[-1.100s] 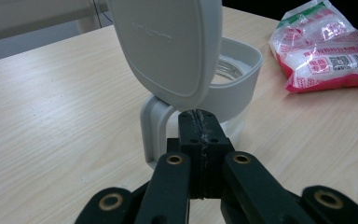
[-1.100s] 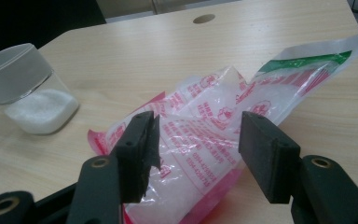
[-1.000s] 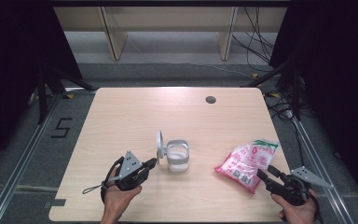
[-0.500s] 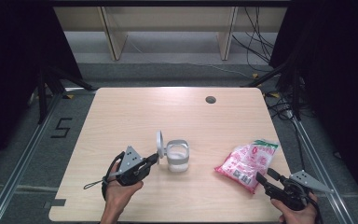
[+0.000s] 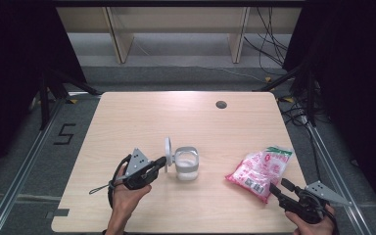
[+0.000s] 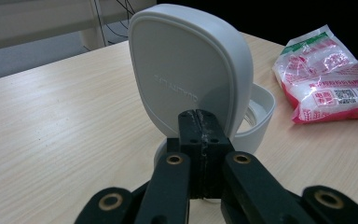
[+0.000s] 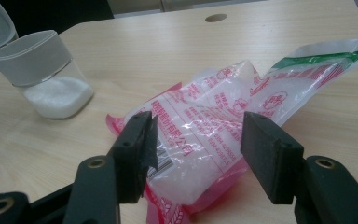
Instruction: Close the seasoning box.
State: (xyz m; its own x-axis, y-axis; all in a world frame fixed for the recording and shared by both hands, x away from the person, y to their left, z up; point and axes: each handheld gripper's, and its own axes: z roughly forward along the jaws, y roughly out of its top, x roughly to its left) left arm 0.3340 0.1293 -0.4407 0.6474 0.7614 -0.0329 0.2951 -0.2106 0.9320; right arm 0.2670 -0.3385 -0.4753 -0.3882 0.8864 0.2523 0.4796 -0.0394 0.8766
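Observation:
A clear jar (image 5: 186,164) with white powder in its bottom stands near the table's front middle. Its white hinged lid (image 5: 167,149) stands upright and open on the jar's left. My left gripper (image 5: 164,161) is shut, with its tips against the lower part of the lid (image 6: 186,70); I cannot tell whether they pinch anything. At the front right lies a pink and clear bag of white grains (image 5: 259,169). My right gripper (image 5: 280,186) is open at the bag's near end. The bag (image 7: 223,107) lies between its jaws and the pads do not press on it.
The light wooden table (image 5: 142,117) has a round cable hole (image 5: 221,104) at the back right. Behind the table stand wooden shelf legs (image 5: 120,39). Cables (image 5: 274,54) trail on the floor at the right.

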